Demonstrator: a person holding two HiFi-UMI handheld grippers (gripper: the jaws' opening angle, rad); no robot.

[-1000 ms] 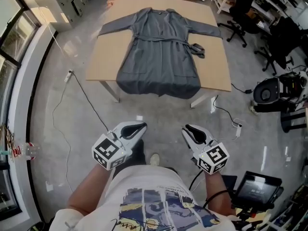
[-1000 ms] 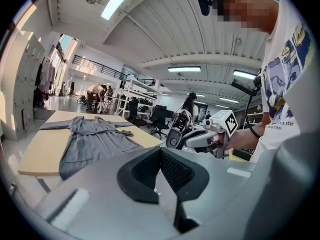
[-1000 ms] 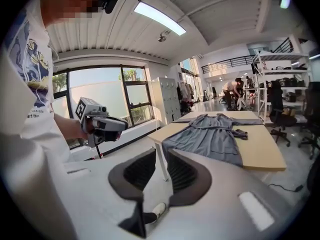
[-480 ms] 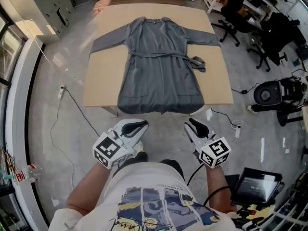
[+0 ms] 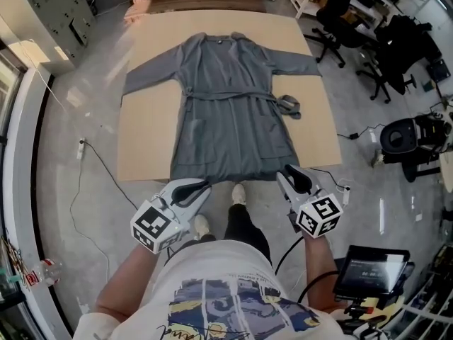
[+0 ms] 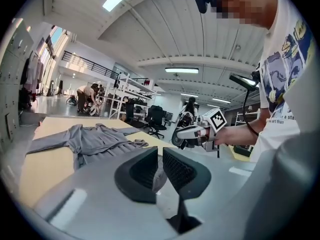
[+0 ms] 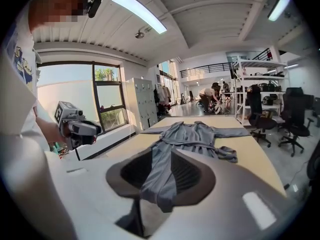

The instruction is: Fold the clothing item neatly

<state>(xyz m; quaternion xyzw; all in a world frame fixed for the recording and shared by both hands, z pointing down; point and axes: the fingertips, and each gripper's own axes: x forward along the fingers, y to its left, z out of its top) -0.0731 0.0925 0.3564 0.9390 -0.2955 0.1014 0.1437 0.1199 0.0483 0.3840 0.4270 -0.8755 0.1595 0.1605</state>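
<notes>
1. Robe [image 5: 230, 112] lies spread flat on the table [image 5: 148, 140], collar at the table's far edge, hem at its near edge and sleeves out to both sides, so every edge is open to a fold
2. Belt [image 5: 226, 95] crosses the waist, and its loose end sits bunched on the table just right of the robe; it probably wants tucking in first
3. Left gripper [image 5: 202, 188] hangs just off the table's near edge by the hem's left corner; its jaws have just been opening to a narrow slit, with nothing between them
4. Right gripper [image 5: 289, 172] is at the same edge by the hem's right corner; its jaws have just been opening to a middling gap, the hem ahead but not pinched
5. Each gripper seems to be lined up on its own hem corner, to lift both together
</notes>
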